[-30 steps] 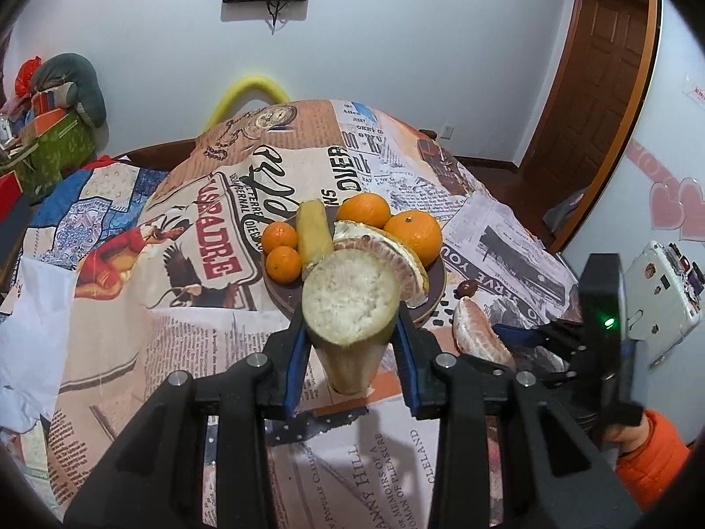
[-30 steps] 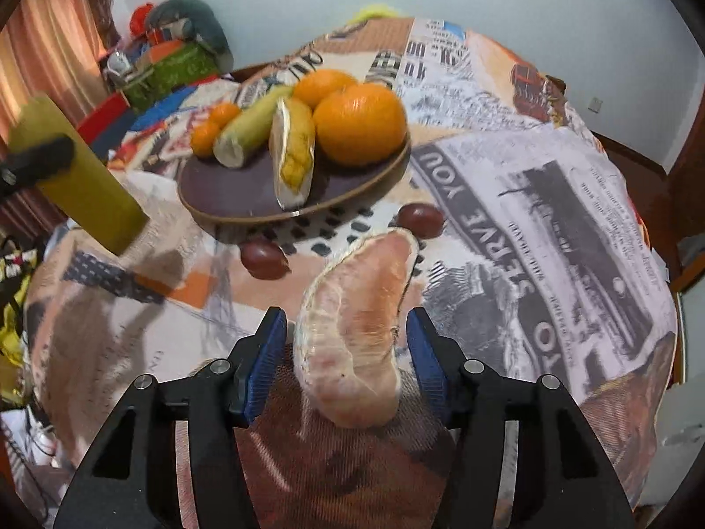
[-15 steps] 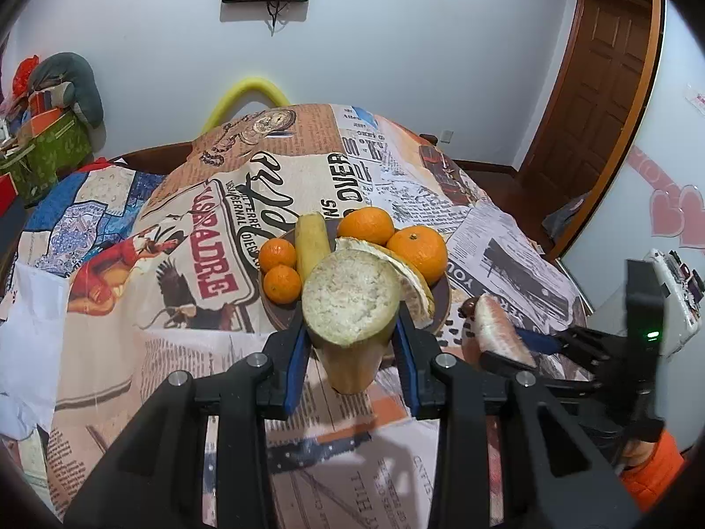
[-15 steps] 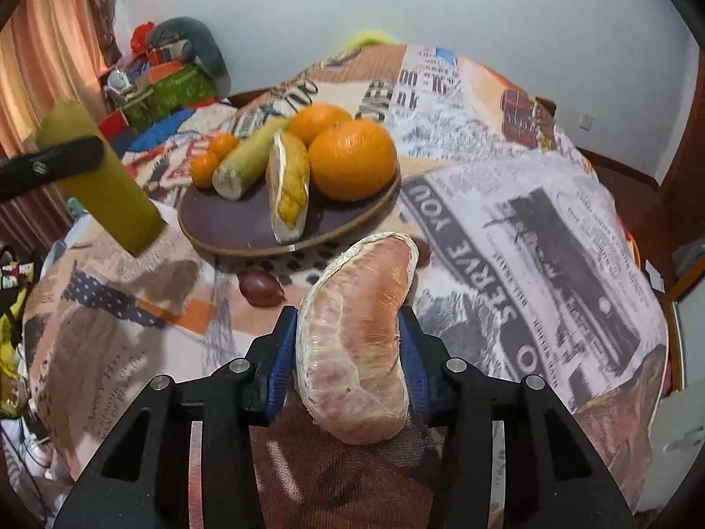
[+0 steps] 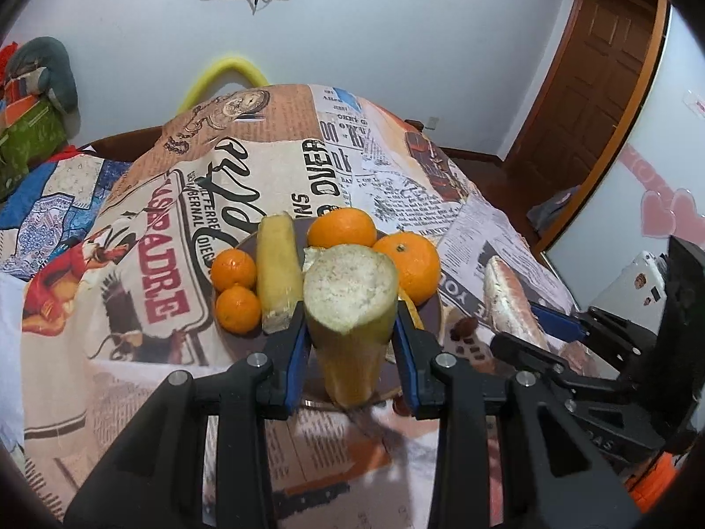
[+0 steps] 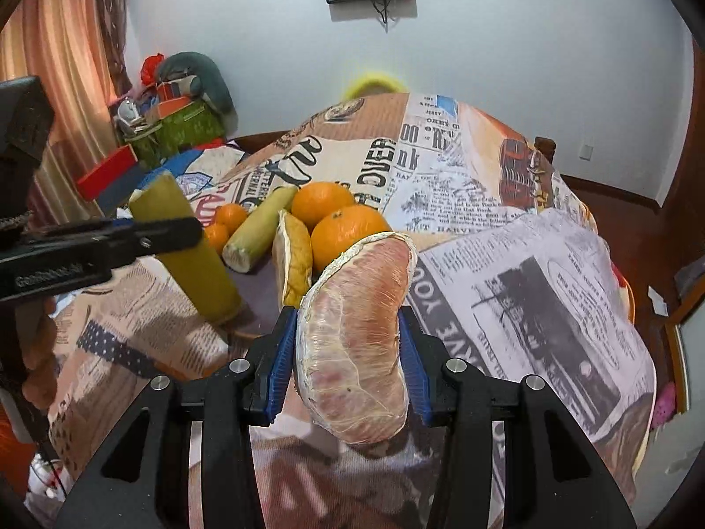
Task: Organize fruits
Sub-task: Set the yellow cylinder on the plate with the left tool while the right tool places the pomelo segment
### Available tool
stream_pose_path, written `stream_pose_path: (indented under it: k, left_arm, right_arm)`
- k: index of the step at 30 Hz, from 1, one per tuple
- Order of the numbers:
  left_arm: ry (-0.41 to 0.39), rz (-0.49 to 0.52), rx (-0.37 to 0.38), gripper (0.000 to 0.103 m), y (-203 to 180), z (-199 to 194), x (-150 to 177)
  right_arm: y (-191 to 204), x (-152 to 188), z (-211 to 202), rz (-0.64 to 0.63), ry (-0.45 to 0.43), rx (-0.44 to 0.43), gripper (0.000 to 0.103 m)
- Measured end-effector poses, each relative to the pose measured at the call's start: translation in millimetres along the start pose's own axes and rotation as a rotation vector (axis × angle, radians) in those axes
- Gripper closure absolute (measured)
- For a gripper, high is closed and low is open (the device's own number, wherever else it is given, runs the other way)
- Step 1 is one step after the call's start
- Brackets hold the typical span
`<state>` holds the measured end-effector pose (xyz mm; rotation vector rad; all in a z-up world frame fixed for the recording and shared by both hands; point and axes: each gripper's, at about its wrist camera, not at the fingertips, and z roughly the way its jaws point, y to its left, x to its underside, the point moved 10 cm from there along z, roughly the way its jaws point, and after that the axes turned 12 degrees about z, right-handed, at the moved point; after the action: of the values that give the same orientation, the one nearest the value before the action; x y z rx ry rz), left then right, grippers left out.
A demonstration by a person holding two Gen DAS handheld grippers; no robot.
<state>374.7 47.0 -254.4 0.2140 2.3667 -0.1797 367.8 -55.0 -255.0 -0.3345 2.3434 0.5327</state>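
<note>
My left gripper [image 5: 350,335] is shut on a yellow-green sugarcane piece [image 5: 350,295], held upright above the near rim of the dark plate [image 5: 434,308]. My right gripper [image 6: 348,352] is shut on a pink peeled pomelo segment [image 6: 357,335], lifted above the cloth just right of the plate [image 6: 255,291]. On the plate lie two large oranges [image 5: 341,227], two small oranges [image 5: 233,269], another sugarcane piece [image 5: 275,264] and a pomelo peel wedge [image 6: 293,260]. The right gripper with its segment [image 5: 506,299] shows in the left wrist view.
The round table wears a newspaper-print cloth [image 5: 246,167]. A dark date-like fruit [image 5: 465,328] lies on the cloth right of the plate. Boxes and clutter [image 6: 176,119] stand at the far left. A wooden door [image 5: 590,101] is at the right.
My right gripper closed on the pomelo segment and lifted it off the cloth toward the plate. My left gripper carried the sugarcane piece forward over the plate's near rim.
</note>
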Motion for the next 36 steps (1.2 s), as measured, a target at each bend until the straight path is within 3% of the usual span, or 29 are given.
stream_pose_path:
  k: [11, 28, 36]
  left_arm:
    - [0.028, 0.027, -0.031, 0.068, 5, 24, -10]
    - [-0.024, -0.016, -0.145, 0.068, 61, -10, 9]
    - [-0.009, -0.016, -0.153, 0.067, 71, -7, 18]
  right_arm:
    - [9, -11, 7, -0.031, -0.01, -0.013, 0.062]
    - [43, -37, 40, -0.111, 0.01, -0.037, 0.062]
    - [52, -49, 74, -0.113, 0.035, -0.024, 0.062]
